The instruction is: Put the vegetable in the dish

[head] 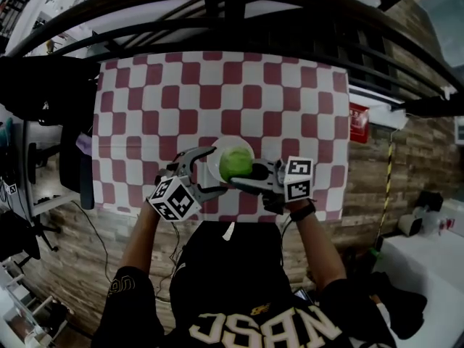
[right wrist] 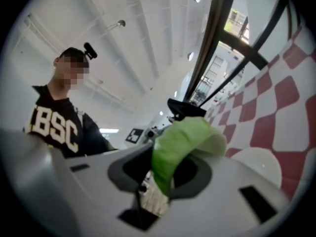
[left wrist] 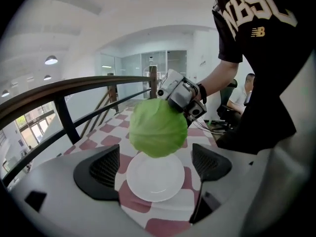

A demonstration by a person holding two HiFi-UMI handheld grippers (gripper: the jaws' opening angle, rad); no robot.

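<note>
Red-and-white checked cloth (head: 145, 100) covers the table, with a dark railing (head: 239, 6) beyond it and a white dish (left wrist: 155, 179) near the person's edge. The right gripper (head: 250, 182) is clamped on the vegetable (left wrist: 158, 127), a green cabbage-like head, which hangs just above the dish without touching it. The left gripper (left wrist: 154, 166) has its jaws wide apart and grips nothing; from its own view the dish lies ahead, between them. The step in hand looks like the placing itself, with the carry nearly done. The next move probably calls for lowering the vegetable onto the middle of the dish, then parting the right jaws and drawing back without nudging the dish.
</note>
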